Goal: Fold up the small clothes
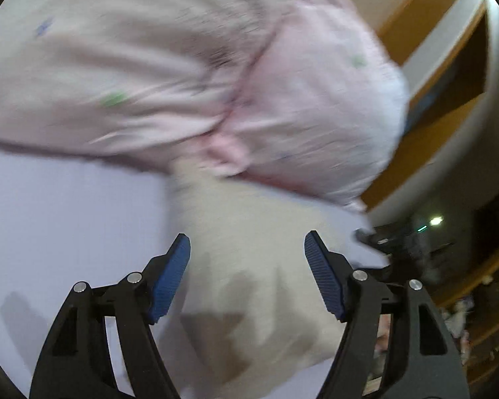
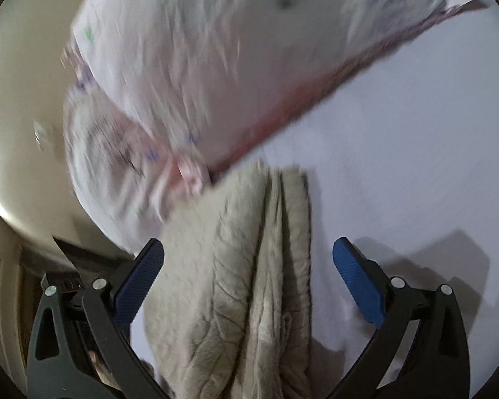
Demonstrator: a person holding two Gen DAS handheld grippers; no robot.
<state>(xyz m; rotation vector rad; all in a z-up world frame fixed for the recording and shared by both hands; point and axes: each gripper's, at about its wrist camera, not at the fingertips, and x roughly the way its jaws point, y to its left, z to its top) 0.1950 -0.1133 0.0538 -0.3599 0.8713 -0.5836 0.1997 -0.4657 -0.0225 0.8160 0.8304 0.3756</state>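
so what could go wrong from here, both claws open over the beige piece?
1. The pink printed garment overlaps the far end of the beige garment; closing either claw there could pinch both layers.
2. The beige piece lies bunched in ridges between the open right claw, so a grasp may catch one ridge only and skew the fold.
3. Near the left claw the pink garment reaches the edge of the white surface and might slide off.

Soft, dim indoor light. Heavy motion blur smears the pink garment (image 1: pixel 282 99) in both views; the beige cloth (image 2: pixel 243 282) near the right tongs (image 2: pixel 248 259) stays sharper. Tong shadows fall on the white table (image 2: pixel 415 166). Fisheye edges bend and darken. A small lamp (image 1: pixel 435 221) glares far right.
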